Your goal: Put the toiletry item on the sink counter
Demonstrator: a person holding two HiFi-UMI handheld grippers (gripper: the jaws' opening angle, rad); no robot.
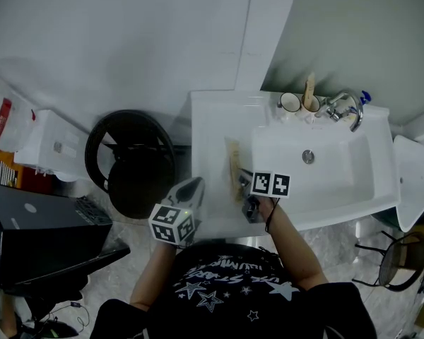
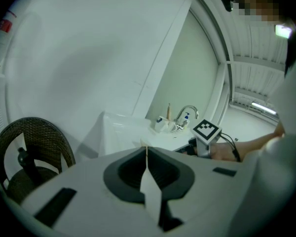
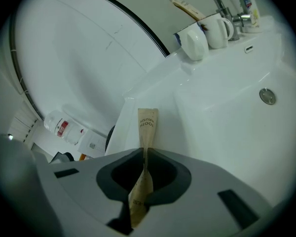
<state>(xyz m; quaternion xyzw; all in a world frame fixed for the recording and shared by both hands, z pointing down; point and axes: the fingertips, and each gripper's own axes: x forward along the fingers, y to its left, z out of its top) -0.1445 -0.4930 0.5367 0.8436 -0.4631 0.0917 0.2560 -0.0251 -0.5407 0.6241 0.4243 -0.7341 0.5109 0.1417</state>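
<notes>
The toothbrush packet (image 3: 147,124) is pinched by the right gripper (image 3: 146,155) over the sink counter's (image 1: 210,129) left strip, so placing is judged to be in hand. The left gripper (image 2: 147,153) is held pressed together, empty. Next, the packet should be laid flat and the jaws released.

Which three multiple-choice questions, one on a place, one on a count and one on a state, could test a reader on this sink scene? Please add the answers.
1. Where do the white ceramic mugs stand?
A) beside the chrome faucet
B) on a shelf
C) on the floor

2. How many mugs are there?
A) one
B) two
C) four

3. In what state is the right gripper?
A) open and empty
B) shut on a mug
C) shut on the tan paper toothbrush packet

Answers:
1 A: they sit at the back of the white sink counter, next to the tap.
2 B: two rims show side by side.
3 C: the jaws pinch the packet.
</notes>
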